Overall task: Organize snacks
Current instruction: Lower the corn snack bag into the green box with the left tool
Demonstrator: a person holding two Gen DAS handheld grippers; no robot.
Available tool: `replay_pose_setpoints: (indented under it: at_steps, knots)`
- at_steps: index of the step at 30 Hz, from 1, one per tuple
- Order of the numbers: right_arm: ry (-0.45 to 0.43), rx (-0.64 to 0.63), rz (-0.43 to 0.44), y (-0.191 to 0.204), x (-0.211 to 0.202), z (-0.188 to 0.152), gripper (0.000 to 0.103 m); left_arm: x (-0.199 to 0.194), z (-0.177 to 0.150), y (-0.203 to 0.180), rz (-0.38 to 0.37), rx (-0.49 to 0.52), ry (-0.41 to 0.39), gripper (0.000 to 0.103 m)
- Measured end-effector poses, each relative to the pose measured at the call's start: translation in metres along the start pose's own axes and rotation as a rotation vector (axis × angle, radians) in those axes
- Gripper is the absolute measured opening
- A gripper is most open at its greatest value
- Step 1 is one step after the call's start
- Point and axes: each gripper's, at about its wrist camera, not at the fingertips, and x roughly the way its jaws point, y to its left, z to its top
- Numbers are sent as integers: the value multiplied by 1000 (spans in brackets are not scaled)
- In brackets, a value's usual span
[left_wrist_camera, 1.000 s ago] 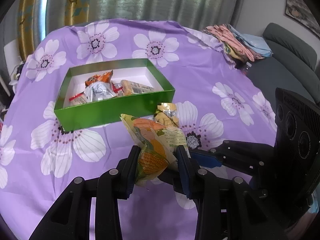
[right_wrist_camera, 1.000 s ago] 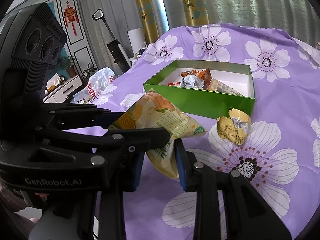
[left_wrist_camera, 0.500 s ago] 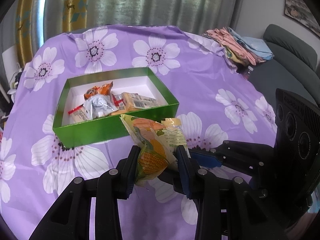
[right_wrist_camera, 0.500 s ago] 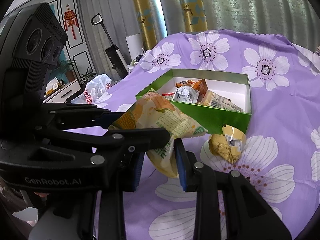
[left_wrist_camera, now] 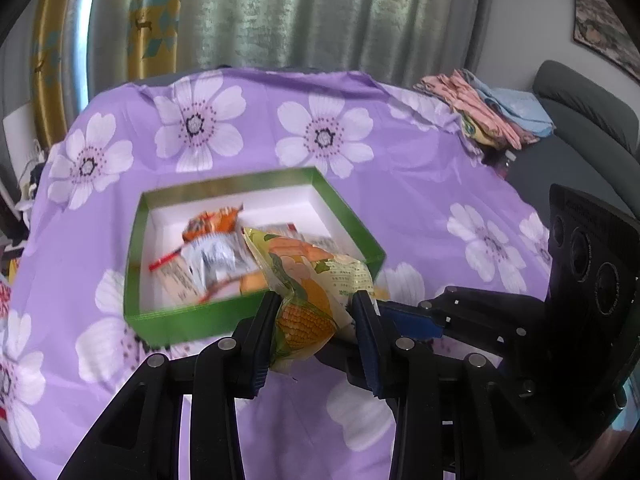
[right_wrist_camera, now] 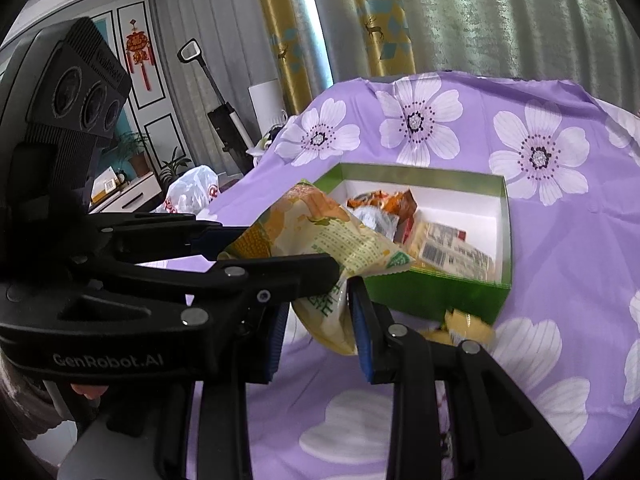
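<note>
Yellow-green crinkly plastic corn-print snack bag (left_wrist_camera: 310, 300) is pinched at opposite ends by both the left gripper (left_wrist_camera: 316, 322) and right gripper (right_wrist_camera: 316, 312), jaws closed on it, mid-frame over the near wall of the green cardboard box (left_wrist_camera: 168, 320). Risks: film tears or slips; bag snags the wall; one end released late flips it onto the purple flowered bench cloth (left_wrist_camera: 420, 184).

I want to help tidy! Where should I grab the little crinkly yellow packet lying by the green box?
Probably pinch its crumpled raised top, coming down from above. The yellow packet lies low on the purple cloth just in front of the green box, so a sideways reach would likely bump the box.
</note>
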Motion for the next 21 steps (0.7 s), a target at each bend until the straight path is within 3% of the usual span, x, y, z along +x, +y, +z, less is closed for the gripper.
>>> replay_pose_setpoints:
  at_steps: [11,21]
  knots:
    - [-38,-13,-24,-18,23,57,31,18,55,28,-19,-14,-14,37]
    - [43,7,-26,-38,62,57,32,58,50,53,-12,-63,39,37]
